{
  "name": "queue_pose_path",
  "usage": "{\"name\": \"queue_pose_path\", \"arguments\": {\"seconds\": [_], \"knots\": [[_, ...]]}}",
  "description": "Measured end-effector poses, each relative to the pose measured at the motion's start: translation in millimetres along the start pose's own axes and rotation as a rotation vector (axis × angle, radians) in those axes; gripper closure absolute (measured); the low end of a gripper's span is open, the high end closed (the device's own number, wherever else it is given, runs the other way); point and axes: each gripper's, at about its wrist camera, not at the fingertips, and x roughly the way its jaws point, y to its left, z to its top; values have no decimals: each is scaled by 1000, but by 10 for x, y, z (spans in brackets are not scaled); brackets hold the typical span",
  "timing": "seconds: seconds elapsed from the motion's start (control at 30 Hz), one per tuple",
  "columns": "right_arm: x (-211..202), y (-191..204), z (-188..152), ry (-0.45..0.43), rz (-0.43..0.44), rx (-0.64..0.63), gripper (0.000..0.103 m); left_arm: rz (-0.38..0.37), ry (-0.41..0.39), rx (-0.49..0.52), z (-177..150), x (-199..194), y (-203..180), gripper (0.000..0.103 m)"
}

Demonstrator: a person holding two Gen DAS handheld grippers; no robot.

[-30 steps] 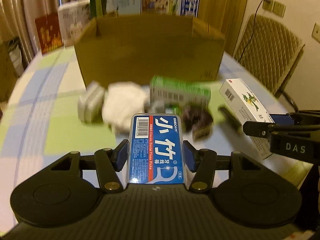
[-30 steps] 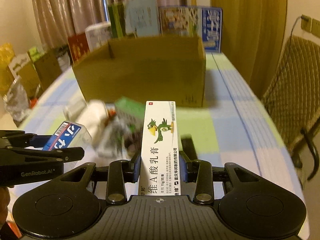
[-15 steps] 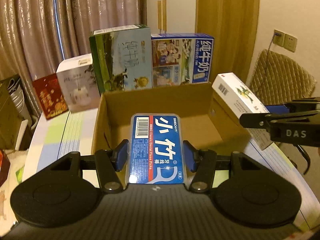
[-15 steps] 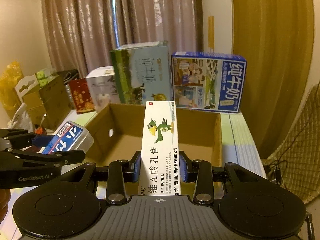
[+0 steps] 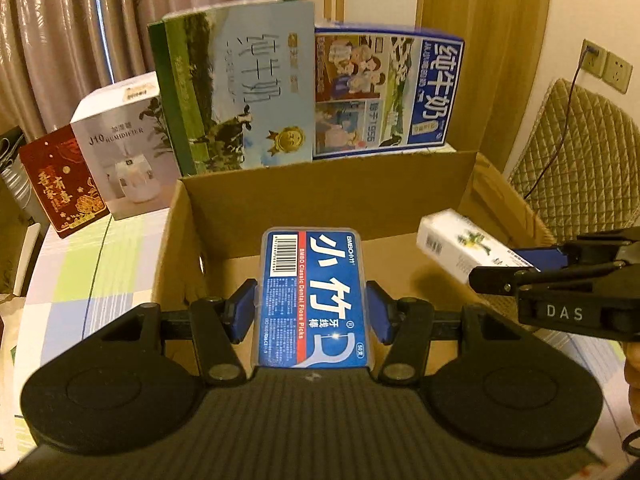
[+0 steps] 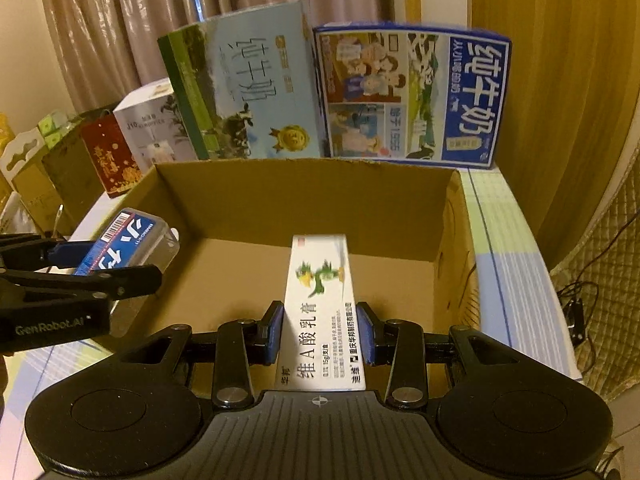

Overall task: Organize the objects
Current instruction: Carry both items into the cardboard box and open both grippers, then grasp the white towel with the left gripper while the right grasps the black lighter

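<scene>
The left gripper (image 5: 311, 312) has its fingers clamped on a flat blue plastic box of dental floss picks (image 5: 312, 298), one blue pad on each long side. The right gripper (image 6: 320, 332) has its fingers clamped on a long white cardboard carton with a green bird picture (image 6: 320, 312).

Both things hang over the open brown cardboard box (image 6: 304, 196), above its floor and not yet lowered in. In the right wrist view the floss box sits at about 9 o'clock, over the box's left wall; in the left wrist view the white carton is at about 3 o'clock, near the right wall.

The part of the box floor that shows is bare, so I judge that the task is near its beginning: these are possibly the first two things to go in. What is left for them is to lower and release. How many other things wait on the checked tablecloth of the table (image 5: 92, 264) cannot be seen from here.
</scene>
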Motion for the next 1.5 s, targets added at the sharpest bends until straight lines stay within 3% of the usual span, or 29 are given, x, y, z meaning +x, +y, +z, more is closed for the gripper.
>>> {"name": "queue_pose_path", "arguments": {"seconds": [0.1,0.17,0.3,0.57,0.87,1.03,1.2,1.5], "knots": [[74,-46,12,-28,8,22,68,-9,2,-15,-2,122,8,50],[87,-77,27,-37,25,41,66,-5,3,-29,-2,146,8,29],[-85,-107,25,-93,31,51,51,-3,-17,-38,-27,56,12,29],[-839,-51,-128,-202,39,71,40,10,-71,-67,-187,-506,-39,29],[-1621,70,-745,-271,49,83,32,28,-118,-116,-751,-1292,-98,26],[-1759,25,-1265,-235,40,151,31,65,-120,-129,-1238,-1539,-119,26],[-1603,57,-1744,-187,15,139,31,84,-71,-111,-1687,-1521,-130,27],[-1386,-10,-1981,-108,-57,85,31,45,-36,-99,-2131,-1406,-52,27]]}}
